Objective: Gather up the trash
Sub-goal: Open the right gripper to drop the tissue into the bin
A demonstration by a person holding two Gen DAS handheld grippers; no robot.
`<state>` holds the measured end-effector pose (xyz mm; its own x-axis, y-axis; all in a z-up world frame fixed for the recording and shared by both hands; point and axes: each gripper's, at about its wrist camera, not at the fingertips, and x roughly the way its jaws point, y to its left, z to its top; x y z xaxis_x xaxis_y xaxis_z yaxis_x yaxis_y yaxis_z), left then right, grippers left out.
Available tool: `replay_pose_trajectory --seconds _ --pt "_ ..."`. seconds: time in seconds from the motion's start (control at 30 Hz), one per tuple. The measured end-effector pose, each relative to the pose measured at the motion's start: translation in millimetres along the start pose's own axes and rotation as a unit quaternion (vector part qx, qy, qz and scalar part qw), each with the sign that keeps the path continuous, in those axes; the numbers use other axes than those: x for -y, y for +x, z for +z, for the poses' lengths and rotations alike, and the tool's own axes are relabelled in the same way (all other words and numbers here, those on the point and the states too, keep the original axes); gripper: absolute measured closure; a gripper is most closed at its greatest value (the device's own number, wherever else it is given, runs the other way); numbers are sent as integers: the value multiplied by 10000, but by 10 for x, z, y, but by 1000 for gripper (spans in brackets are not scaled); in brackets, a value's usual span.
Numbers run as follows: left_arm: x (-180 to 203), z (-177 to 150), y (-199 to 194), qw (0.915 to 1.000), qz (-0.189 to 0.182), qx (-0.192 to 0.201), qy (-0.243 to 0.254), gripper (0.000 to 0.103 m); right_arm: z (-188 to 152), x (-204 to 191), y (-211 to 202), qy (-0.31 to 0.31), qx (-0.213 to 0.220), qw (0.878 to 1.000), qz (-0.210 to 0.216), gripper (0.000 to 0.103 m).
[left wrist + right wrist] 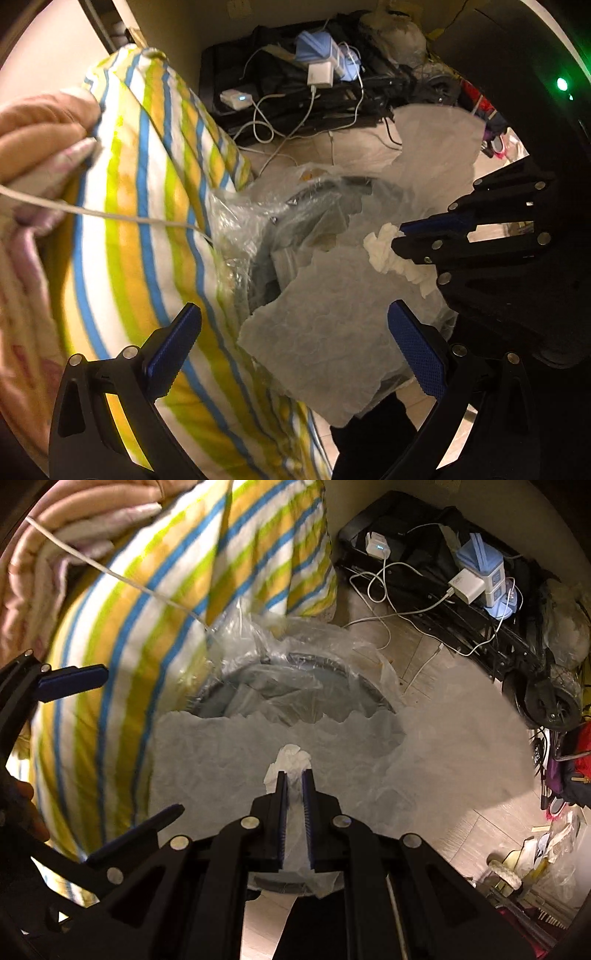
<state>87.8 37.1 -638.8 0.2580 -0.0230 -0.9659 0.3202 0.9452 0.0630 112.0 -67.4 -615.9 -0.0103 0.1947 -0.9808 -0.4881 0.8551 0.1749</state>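
In the left wrist view, the left tongs (291, 347) are seen spread wide with nothing between the blue pads — released. Ahead of them lies a torn grey sheet of paper (321, 354), draped over the mouth of a bin lined with a clear plastic bag (251, 218). To the right, the right tongs (400, 236) are seen clenched on a crumpled white tissue (384, 251), which is held above the grey sheet, near the bin mouth. A striped pillow (147, 221) presses against the bin's left side, and a white cable (110, 218) runs across it towards the liner.

In the right wrist view, the right tongs (293, 775) are shown closed on the tissue (291, 757); its wad sticks out past the tips, while a tail hangs down between the pads. The bin rim (373, 698) and liner (280, 653) sit just beyond, with the grey sheet (229, 760) directly beneath the tissue. The left tongs (122, 746) appear at the left edge, open.

The tissue is judged very light, soft and easily crushed — no firm squeeze is needed, though a thin fold could slip or tear. Hold is best taken on the bunched middle rather than a loose corner. It may cling to the ribbed pads on release, so a full opening over the liner is advised, and it may come to rest on the grey sheet instead of dropping inside.
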Motion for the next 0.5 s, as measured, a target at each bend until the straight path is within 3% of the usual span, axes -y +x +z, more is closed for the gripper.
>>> replay_pose_trajectory --seconds 0.1,0.2,0.37,0.5 --pt "-16 -16 47 10000 21 -35 25 5 8 6 58 -13 12 9999 -100 90" --pt "-64 -1 10 10000 63 -36 -26 5 30 20 21 47 75 9999 -124 52" --pt "-146 27 -155 10000 73 -8 -34 5 116 34 -83 0 122 9999 -102 46" --pt "-207 70 -389 9998 89 19 -162 5 192 27 -285 -52 245 9996 -145 19"
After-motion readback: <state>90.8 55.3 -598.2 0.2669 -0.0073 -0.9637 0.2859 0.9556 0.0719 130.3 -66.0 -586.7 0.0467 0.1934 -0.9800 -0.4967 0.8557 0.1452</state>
